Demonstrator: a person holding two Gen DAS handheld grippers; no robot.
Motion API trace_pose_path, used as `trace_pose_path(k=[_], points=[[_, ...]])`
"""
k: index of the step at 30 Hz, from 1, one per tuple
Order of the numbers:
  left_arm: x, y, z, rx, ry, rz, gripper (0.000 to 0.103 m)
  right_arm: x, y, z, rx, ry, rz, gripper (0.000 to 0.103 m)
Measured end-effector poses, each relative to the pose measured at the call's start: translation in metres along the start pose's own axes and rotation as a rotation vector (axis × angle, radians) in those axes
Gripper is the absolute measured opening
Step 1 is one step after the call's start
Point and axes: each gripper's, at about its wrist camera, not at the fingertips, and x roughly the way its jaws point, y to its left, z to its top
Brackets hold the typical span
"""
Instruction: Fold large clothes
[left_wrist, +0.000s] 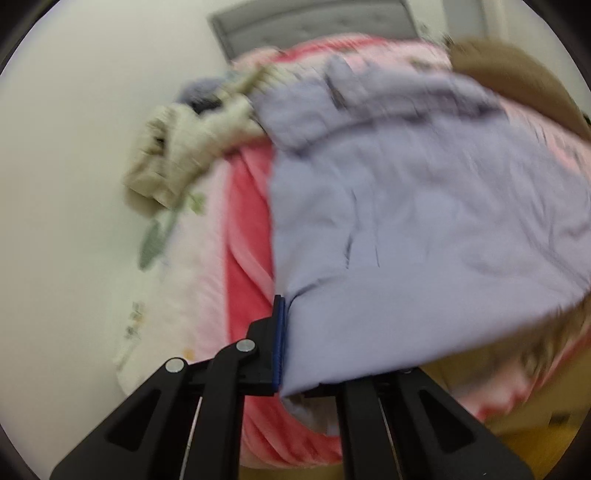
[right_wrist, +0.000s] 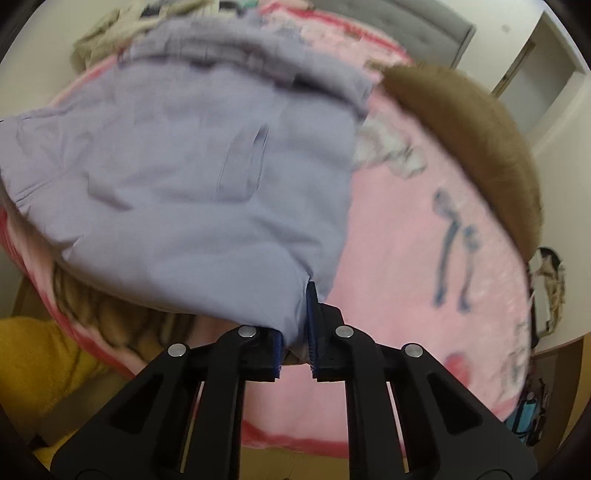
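Observation:
A large lavender garment (left_wrist: 406, 221) lies spread on a pink blanket (left_wrist: 243, 240) over a bed. In the left wrist view my left gripper (left_wrist: 286, 332) is shut on the garment's near left corner. Its left blue pad (left_wrist: 279, 339) presses against the cloth, and the cloth hides the other finger. In the right wrist view the same garment (right_wrist: 184, 166) is lifted off the blanket (right_wrist: 406, 240) along its near hem. My right gripper (right_wrist: 295, 332) is shut on the near right corner, which is bunched between the blue pads. Both views are blurred.
A heap of beige clothes (left_wrist: 177, 158) lies at the bed's far left edge. A brown cushion (right_wrist: 480, 140) rests along the right side of the bed. A grey headboard (left_wrist: 314, 22) stands behind. Yellow cloth (right_wrist: 29, 362) shows at the near left.

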Motion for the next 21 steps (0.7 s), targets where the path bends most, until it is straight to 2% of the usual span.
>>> trace_pose_path(k=[5,10,15,21], points=[[-0.011,0.020,0.065,-0.045,-0.067,0.055,0.006,-0.041,-0.018,0.072,-0.057,-0.113,-0.080,0.008],[-0.003,0.040,0.123,-0.078,-0.080,0.092,0.006,-0.052,-0.043,0.153,-0.094,-0.175,-0.155,0.008],[0.019,0.066,0.184,-0.111,-0.058,0.052,0.006,-0.053,-0.060,0.235,-0.108,-0.193,-0.212,0.007],[0.073,0.078,0.259,-0.157,-0.024,-0.004,0.006,-0.012,-0.074,0.319,-0.092,-0.168,-0.255,0.007]])
